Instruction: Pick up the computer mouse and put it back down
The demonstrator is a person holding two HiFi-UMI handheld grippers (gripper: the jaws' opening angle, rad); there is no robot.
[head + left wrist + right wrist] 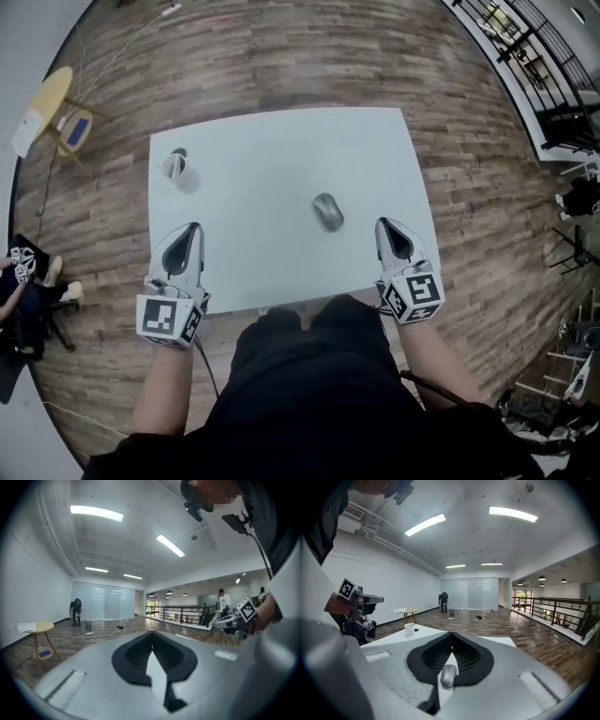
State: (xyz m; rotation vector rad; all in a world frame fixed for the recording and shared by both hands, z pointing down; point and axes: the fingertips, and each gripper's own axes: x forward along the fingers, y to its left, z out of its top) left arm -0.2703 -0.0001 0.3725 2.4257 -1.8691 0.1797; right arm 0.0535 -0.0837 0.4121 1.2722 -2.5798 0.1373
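A grey computer mouse (327, 212) lies on the white table (281, 141), right of its middle; nothing touches it. My right gripper (384, 225) is shut and empty, level with the mouse and a short way to its right. In the right gripper view the mouse (448, 675) shows low between the closed jaws of that gripper (451, 633). My left gripper (193, 228) hovers over the table's near left part, far from the mouse. In the left gripper view its jaws (151, 634) meet at the tip with nothing in them.
A white cup (178, 169) stands at the table's far left (409, 629). A round yellow side table (52, 94) is on the wooden floor beyond. A seated person (23, 281) is at the left. A railing (534, 56) runs at the far right.
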